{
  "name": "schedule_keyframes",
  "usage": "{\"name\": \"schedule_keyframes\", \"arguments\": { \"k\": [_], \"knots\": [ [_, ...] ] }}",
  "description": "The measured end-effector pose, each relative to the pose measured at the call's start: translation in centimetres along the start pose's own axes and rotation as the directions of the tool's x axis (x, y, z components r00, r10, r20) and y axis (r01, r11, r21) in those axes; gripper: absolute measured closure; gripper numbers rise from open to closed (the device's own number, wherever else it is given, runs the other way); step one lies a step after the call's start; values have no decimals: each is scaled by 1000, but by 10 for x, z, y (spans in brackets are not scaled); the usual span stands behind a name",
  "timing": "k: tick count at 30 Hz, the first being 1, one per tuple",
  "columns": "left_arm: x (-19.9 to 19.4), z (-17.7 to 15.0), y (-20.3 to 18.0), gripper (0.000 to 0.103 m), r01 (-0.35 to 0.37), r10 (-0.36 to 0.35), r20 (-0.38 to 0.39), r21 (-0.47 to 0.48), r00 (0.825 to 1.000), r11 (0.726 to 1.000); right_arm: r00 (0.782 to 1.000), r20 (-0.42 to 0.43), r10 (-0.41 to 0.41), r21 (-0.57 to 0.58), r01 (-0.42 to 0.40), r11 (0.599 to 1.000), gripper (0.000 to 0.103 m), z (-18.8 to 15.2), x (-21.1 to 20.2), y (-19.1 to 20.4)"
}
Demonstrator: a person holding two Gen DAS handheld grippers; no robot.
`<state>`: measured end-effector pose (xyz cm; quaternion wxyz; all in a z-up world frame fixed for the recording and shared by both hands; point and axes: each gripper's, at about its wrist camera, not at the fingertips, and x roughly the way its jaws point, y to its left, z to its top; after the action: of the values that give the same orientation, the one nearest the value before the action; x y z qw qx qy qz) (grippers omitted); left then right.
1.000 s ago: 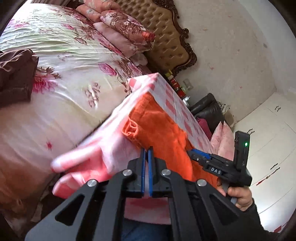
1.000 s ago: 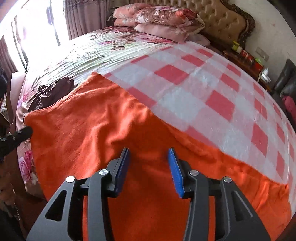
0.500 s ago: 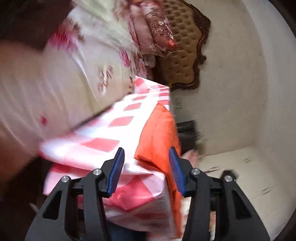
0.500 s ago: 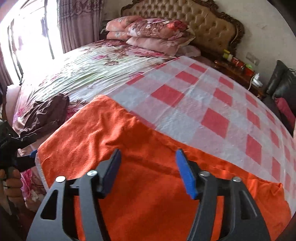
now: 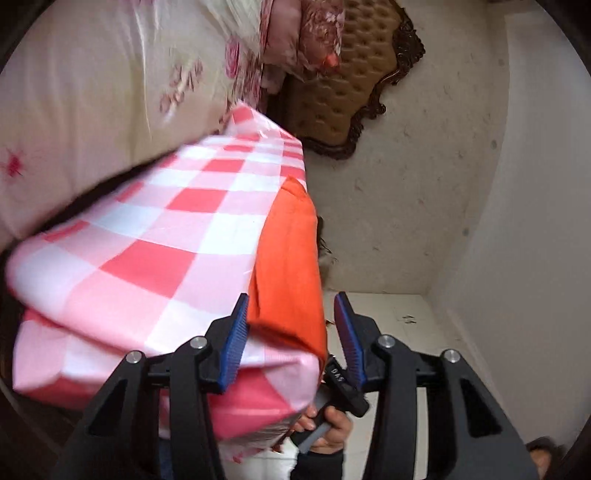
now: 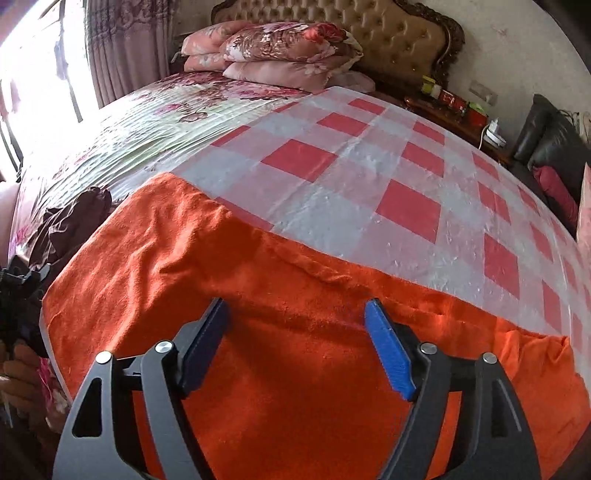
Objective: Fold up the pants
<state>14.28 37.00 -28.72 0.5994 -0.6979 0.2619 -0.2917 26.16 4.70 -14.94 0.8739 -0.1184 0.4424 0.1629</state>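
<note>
The orange pants [image 6: 295, 354] lie flat along the near edge of a table covered with a red-and-white checked cloth [image 6: 369, 177]. My right gripper [image 6: 295, 350] is open just above them, holding nothing. In the left wrist view the pants [image 5: 288, 266] show edge-on at the table's end. My left gripper [image 5: 290, 339] is open, its jaws either side of the pants' near corner, not closed on it. The other gripper's handle and a hand [image 5: 332, 424] show below.
A bed with a floral quilt [image 6: 147, 122] stands behind the table, with stacked pillows [image 6: 280, 55] and a tufted headboard [image 6: 399, 33]. A dark brown garment [image 6: 70, 221] lies on the bed at left. A nightstand with bottles [image 6: 454, 103] and a black seat [image 6: 554, 147] are at right.
My left gripper has opened and let go of the pants' corner, and has swung round to face the table's end. My right gripper has opened wider and pulled back a little.
</note>
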Motion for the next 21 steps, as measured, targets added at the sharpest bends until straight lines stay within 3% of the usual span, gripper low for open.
{"name": "schedule_keyframes", "arguments": {
  "k": [4, 7, 11, 15, 17, 21],
  "knots": [
    [11, 8, -1, 82, 26, -25, -15, 18, 1000, 1000, 1000, 8, -5, 22, 5, 1000, 21, -1, 2, -4],
    [8, 12, -16, 87, -6, 5, 9, 71, 1000, 997, 1000, -3, -4, 31, 4, 1000, 21, 2, 3, -5],
    [1, 21, -36, 92, -65, 60, 45, 120, 997, 991, 998, 22, -60, 48, 59, 997, 24, 2, 2, -7],
    [-6, 24, -50, 92, -102, 93, 63, 152, 994, 983, 980, 20, -199, 186, 192, 964, 31, -1, -7, -31],
    [-9, 23, -50, 92, -105, 96, 63, 152, 993, 983, 972, 38, -231, 236, 216, 947, 30, -5, -20, -43],
    [-9, 22, -45, 93, -111, 102, 71, 146, 992, 983, 962, -33, -271, 232, 271, 934, 31, -8, -9, -66]
  ]
}}
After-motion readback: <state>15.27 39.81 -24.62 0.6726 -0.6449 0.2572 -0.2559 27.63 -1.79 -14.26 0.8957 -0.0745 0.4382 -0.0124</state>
